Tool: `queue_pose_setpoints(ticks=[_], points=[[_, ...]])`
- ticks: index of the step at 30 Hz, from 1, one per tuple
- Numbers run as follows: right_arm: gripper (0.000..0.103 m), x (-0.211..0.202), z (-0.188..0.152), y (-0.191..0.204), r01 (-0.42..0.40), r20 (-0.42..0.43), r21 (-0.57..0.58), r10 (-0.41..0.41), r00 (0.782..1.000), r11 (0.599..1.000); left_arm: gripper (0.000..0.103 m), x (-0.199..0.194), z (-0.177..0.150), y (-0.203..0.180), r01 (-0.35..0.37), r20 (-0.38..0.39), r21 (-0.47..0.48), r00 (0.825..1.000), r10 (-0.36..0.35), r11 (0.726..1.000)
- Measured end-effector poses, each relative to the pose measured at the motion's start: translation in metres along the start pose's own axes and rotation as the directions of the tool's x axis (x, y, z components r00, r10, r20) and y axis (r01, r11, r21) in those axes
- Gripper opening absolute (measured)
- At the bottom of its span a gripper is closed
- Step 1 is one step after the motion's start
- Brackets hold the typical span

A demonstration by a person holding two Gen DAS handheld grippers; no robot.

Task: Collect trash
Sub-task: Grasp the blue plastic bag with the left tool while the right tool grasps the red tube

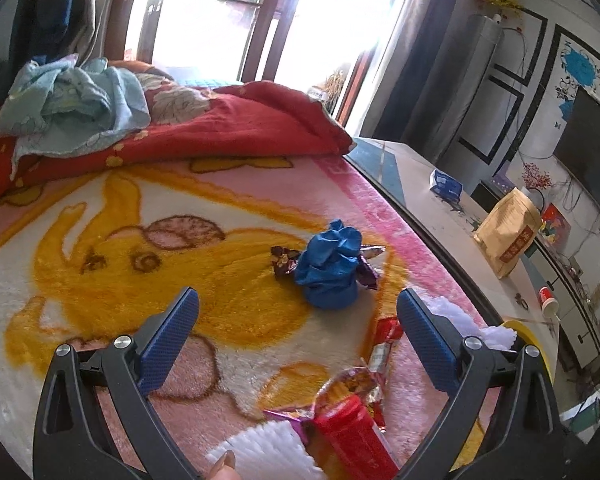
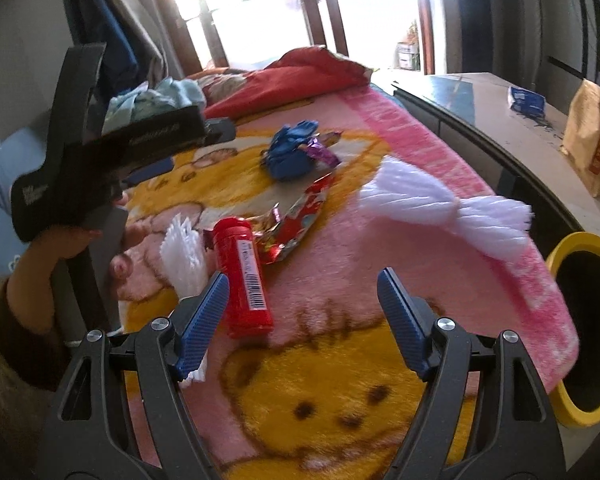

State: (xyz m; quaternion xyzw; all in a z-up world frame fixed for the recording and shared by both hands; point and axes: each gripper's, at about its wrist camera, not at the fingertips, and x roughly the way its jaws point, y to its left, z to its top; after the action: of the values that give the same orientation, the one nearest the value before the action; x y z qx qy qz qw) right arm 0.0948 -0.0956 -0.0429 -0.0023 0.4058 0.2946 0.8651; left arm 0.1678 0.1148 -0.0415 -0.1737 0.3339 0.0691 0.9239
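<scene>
Trash lies on a pink and yellow blanket [image 2: 340, 380]. A crumpled blue glove [image 1: 330, 268] [image 2: 290, 156] sits on purple wrappers [image 1: 284, 262]. A red tube [image 2: 242, 276] [image 1: 354, 440] lies beside a red foil wrapper [image 2: 296, 216] [image 1: 384, 340]. White foam net pieces [image 2: 440, 208] [image 2: 182, 256] lie right and left of them. My left gripper [image 1: 298, 304] is open, hovering just short of the glove. My right gripper [image 2: 302, 286] is open above the blanket, its left finger next to the red tube. A yellow bin [image 2: 588, 336] stands at the bed's right edge.
A red quilt [image 1: 236, 128] and light blue cloth [image 1: 72, 100] are piled at the far end of the bed. A low cabinet [image 1: 440, 208] on the right holds a tan paper bag [image 1: 508, 232], a blue pack [image 1: 446, 186] and a small cup [image 1: 548, 300].
</scene>
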Motion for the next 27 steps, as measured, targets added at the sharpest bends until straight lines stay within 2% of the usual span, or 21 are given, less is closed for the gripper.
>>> queue_pose_setpoints(ticks=[8, 11, 19, 23, 27], points=[[0.068, 0.022, -0.001, 0.01, -0.016, -0.038, -0.023, 0.015, 0.999, 1.0, 0.094, 0.025, 0.01, 0.001, 0.055, -0.061, -0.018, 0.997, -0.056, 0.998], [0.068, 0.03, -0.001, 0.011, -0.03, -0.059, -0.019, 0.029, 0.998, 0.999, 0.078, 0.038, 0.014, -0.004, 0.085, -0.095, -0.015, 0.992, -0.086, 0.996], [0.06, 0.047, -0.004, 0.018, -0.073, -0.105, -0.026, 0.07, 0.992, 0.997, 0.054, 0.072, 0.017, -0.015, 0.123, -0.192, -0.007, 0.974, -0.122, 0.992], [0.053, 0.054, -0.007, 0.019, -0.094, -0.129, -0.018, 0.091, 0.987, 0.995, 0.049, 0.086, 0.016, -0.017, 0.122, -0.227, -0.008, 0.966, -0.121, 0.992], [0.042, 0.057, -0.01, 0.022, -0.097, -0.138, -0.038, 0.091, 0.986, 0.995, 0.046, 0.096, 0.014, -0.018, 0.121, -0.25, -0.011, 0.961, -0.12, 0.993]])
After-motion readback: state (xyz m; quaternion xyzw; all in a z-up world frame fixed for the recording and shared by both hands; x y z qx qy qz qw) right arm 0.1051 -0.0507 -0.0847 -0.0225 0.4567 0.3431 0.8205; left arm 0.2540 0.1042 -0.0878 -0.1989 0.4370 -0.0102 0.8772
